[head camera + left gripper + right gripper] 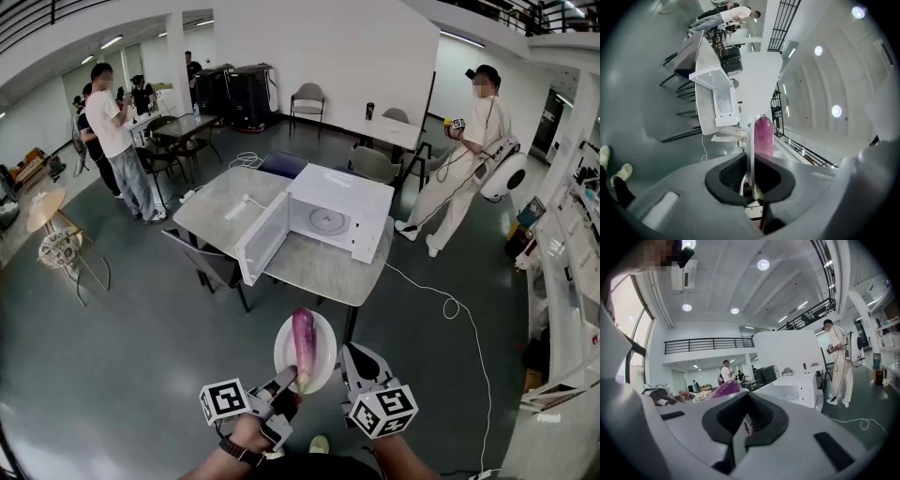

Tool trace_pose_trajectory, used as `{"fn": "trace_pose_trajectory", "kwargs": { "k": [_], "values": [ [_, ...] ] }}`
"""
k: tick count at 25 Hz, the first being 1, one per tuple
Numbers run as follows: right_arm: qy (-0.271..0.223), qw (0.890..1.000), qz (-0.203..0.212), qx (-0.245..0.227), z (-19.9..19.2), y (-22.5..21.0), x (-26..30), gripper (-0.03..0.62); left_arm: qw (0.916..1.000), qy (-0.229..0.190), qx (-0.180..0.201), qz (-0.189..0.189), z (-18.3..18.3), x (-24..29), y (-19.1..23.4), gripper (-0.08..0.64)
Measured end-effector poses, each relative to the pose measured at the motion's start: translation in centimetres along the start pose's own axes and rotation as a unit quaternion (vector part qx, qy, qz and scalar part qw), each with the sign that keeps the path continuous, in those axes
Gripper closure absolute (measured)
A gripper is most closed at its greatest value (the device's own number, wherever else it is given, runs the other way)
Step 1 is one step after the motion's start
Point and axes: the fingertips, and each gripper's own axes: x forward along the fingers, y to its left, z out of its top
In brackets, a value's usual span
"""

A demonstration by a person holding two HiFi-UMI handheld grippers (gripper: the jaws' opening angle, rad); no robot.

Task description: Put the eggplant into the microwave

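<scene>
Head view steeply down; all share microwave [330, 221].

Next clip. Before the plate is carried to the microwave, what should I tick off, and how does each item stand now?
1. Door of the white microwave open: ok, swung wide.
2. Cavity free: ok, only the round turntable shows.
3. Hold of the left gripper on the round white plate: ok, jaws shut on its rim.
4. The purple eggplant lying on the plate: ok.
5. The right gripper free: ok, jaws together, nothing between.
6. Plate level: cannot tell.
</scene>
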Motion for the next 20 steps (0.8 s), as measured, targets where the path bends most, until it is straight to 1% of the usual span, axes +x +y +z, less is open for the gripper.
{"fn": "trace_pose_trajectory", "kwargs": {
  "k": [3,6,9,11,14,20],
  "values": [
    [0.000,1.000,0.000,0.001,0.1,-0.3,0.0,0.591,1.0000,0.000,-0.001,0.000,-0.1,0.3,0.0,0.525],
    [0.001,1.000,0.001,0.000,0.1,-0.6,0.0,0.591,0.9999,0.000,0.011,0.008,0.0,0.4,0.3,0.525],
    [0.002,1.000,0.003,0.001,0.0,-0.8,0.1,0.591,0.9998,0.000,0.015,0.012,-0.1,0.6,0.6,0.525],
    [0.003,1.000,0.010,0.010,-0.2,-0.7,0.2,0.591,0.9997,-0.001,0.018,0.014,0.0,0.6,0.8,0.525],
    [-0.001,0.999,0.018,0.028,-0.3,-0.8,0.1,0.591,0.9999,-0.003,0.009,0.012,-0.2,0.8,0.6,0.525],
    [-0.009,0.999,0.018,0.038,0.0,-2.1,-0.3,0.591,0.9993,-0.009,0.027,0.023,0.5,1.6,1.2,0.525]
  ]
}}
